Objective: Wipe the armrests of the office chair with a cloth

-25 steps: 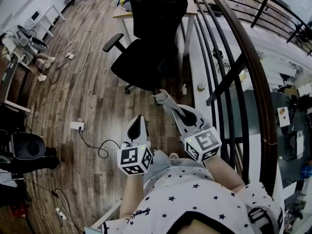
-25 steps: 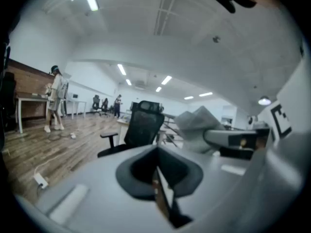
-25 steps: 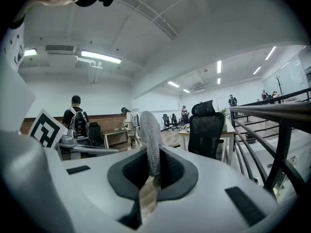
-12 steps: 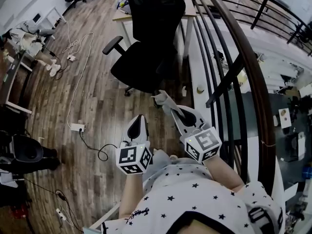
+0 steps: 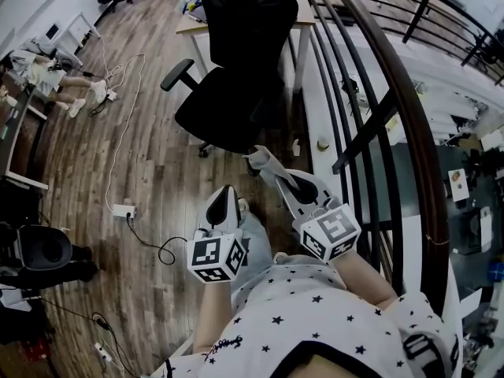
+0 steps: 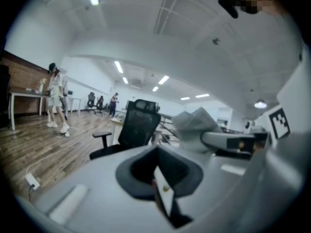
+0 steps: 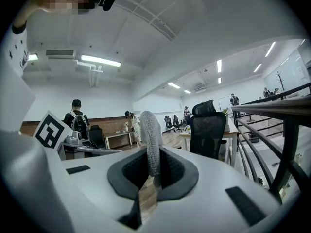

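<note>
The black mesh office chair (image 5: 236,69) stands ahead on the wood floor, its left armrest (image 5: 178,72) sticking out to the side. My right gripper (image 5: 273,169) is shut on a grey cloth (image 5: 261,159), well short of the chair. In the right gripper view the cloth (image 7: 151,142) stands up out of the shut jaws, with the chair (image 7: 209,130) beyond. My left gripper (image 5: 225,194) is beside it, shut with nothing in it. The left gripper view shows the chair (image 6: 138,126), its armrest (image 6: 101,136) and the cloth (image 6: 196,124).
A dark curved railing (image 5: 386,101) runs along the right side. A desk (image 5: 195,22) stands behind the chair. A power strip (image 5: 123,210) and cables lie on the floor at left. A person (image 5: 63,81) walks at the far left. Dark equipment (image 5: 43,250) sits at lower left.
The view has edged toward the chair. Both grippers keep their pose, the cloth still held. The person at far left has walked further along the floor.
</note>
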`<state>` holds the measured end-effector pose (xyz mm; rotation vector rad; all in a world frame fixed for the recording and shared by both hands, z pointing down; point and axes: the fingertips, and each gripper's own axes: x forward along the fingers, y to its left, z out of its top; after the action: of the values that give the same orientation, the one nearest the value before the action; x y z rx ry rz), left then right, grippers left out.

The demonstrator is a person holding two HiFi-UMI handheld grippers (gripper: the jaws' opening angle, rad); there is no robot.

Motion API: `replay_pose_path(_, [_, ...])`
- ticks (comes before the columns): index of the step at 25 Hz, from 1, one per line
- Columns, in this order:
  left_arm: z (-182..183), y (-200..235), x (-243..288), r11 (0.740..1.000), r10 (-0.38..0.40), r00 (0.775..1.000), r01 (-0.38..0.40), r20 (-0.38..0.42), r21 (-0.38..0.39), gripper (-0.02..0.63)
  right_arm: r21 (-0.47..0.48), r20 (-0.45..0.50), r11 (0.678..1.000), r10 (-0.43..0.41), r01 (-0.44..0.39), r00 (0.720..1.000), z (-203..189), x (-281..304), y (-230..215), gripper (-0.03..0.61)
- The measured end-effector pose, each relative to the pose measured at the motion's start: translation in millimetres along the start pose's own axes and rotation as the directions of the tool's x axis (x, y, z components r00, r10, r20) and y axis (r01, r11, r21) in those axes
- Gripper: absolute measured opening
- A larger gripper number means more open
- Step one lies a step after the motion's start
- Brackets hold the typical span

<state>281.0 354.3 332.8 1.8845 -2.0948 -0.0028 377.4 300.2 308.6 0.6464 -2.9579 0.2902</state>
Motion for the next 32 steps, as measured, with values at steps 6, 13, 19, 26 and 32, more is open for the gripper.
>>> replay_pose_path(6, [6, 25, 42, 0.999, -0.034, 0.999, 0.034, -0.016, 0.009, 0.007, 0.017, 0.019, 0.999, -0.040, 0.040, 0.999, 7, 34, -26, 0.025])
replay_pose_path(13, [22, 66, 101, 0.997, -0.080, 0.996, 0.080, -0.051, -0.002, 0.008, 0.037, 0.016, 0.995, -0.098, 0.097, 0.995, 22, 96, -58, 0.025])
replay_pose_path(19, [48, 100, 154, 0.991, -0.133, 0.988, 0.134, -0.075, 0.011, 0.008, 0.049, 0.009, 0.987, -0.156, 0.156, 0.988, 40, 154, -85, 0.026])
replay_pose_path(26, [59, 127, 194, 0.978, -0.209, 0.974, 0.210, -0.084, 0.003, 0.008, 0.051, 0.016, 0.978, -0.204, 0.203, 0.979, 43, 200, -99, 0.026])
replay_pose_path(32, [66, 138, 226, 0.959, -0.280, 0.955, 0.283, -0.098, 0.015, 0.008, 0.044, 0.027, 0.968, -0.247, 0.246, 0.969, 48, 229, -113, 0.026])
